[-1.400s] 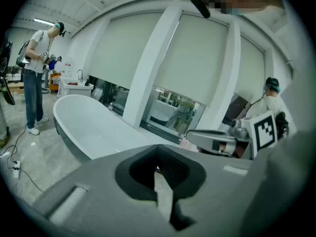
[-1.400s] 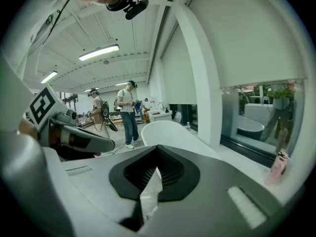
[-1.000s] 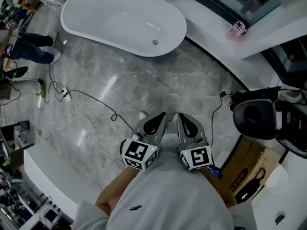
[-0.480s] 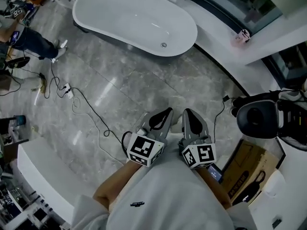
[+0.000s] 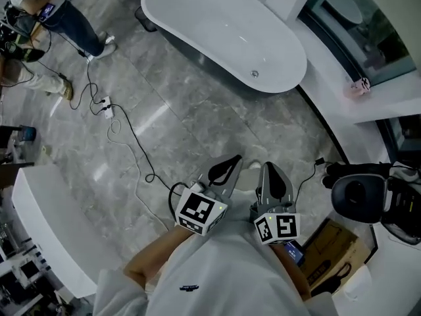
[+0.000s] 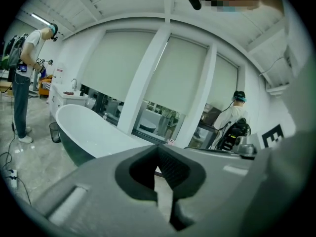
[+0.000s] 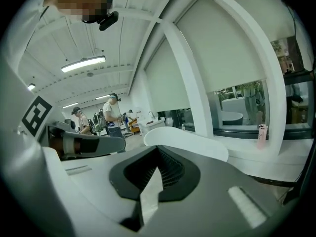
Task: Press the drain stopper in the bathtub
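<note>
The bathtub (image 5: 197,18) stands well ahead of the person across the grey marble floor (image 5: 217,120); its drain stopper (image 5: 254,74) sits as a small round metal disc in the bathtub's white bottom, toward the end nearest the person, with nothing around it. Both tools are held low and close to the body, side by side and well short of the bathtub. The left gripper (image 5: 231,161) and the right gripper (image 5: 268,168) each point forward toward it, and each gripper's own view shows its jaws brought together with nothing between them. That fits the job, by my reading: a press needs a blunt closed tip, not a grasp; so neither tool needs to open. The task looks to be at the approach stage, nothing pressed yet; the next move calls for crossing to the bathtub's near end and reaching one tip down over the rim. A black cable (image 5: 128,133) snakes over the floor on the near side of the bathtub, a trip hazard worth stepping around.
</note>
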Motion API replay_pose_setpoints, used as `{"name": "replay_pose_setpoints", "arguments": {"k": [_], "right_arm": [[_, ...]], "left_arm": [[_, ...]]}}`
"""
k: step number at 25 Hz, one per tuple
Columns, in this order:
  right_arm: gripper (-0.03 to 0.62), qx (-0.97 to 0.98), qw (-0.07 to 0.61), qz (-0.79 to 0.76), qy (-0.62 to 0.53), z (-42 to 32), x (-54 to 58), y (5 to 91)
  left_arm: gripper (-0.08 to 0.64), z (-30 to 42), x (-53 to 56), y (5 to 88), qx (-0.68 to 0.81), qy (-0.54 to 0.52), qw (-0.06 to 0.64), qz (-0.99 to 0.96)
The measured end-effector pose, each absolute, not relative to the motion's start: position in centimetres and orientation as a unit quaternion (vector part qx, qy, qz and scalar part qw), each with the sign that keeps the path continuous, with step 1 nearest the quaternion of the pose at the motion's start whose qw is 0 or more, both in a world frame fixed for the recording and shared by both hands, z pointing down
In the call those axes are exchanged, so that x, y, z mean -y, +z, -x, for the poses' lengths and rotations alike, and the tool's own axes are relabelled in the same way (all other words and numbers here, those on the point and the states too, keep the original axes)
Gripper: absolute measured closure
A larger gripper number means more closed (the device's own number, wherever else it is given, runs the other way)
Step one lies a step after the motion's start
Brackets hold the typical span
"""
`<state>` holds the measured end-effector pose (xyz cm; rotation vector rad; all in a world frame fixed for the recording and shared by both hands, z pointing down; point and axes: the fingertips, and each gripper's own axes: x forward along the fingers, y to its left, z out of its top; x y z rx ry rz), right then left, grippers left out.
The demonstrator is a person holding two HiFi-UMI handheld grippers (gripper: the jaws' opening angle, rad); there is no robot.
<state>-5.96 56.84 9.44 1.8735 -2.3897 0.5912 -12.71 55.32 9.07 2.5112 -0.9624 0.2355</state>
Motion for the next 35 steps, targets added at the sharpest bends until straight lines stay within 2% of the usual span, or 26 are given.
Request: {"name": "replay_pose_setpoints", "arguments": {"k": [14, 24, 29, 35], "right_arm": [[0.597, 0.761, 0.007, -0.615, 0.207, 2.0, -49.1, 10.5], [0.597, 0.790, 0.000, -0.567, 0.233, -5.1, -32.3, 12.2], [0.597, 0.779, -0.014, -0.557, 0.288, -10.7, -25.3, 13.8], [0.597, 0.793, -0.003, -0.552, 0.258, -13.4, -18.6, 13.3]], "left_arm": [[0.558, 10.5, -48.3, 9.6, 0.359, 0.097, 0.222, -0.902], [0.558, 1.7, -32.5, 10.7, 0.384, 0.130, 0.229, -0.885], [0.558, -2.5, -26.3, 10.4, 0.395, 0.150, 0.233, -0.876], [0.558, -3.7, -21.5, 9.5, 0.411, 0.154, 0.225, -0.870]]}}
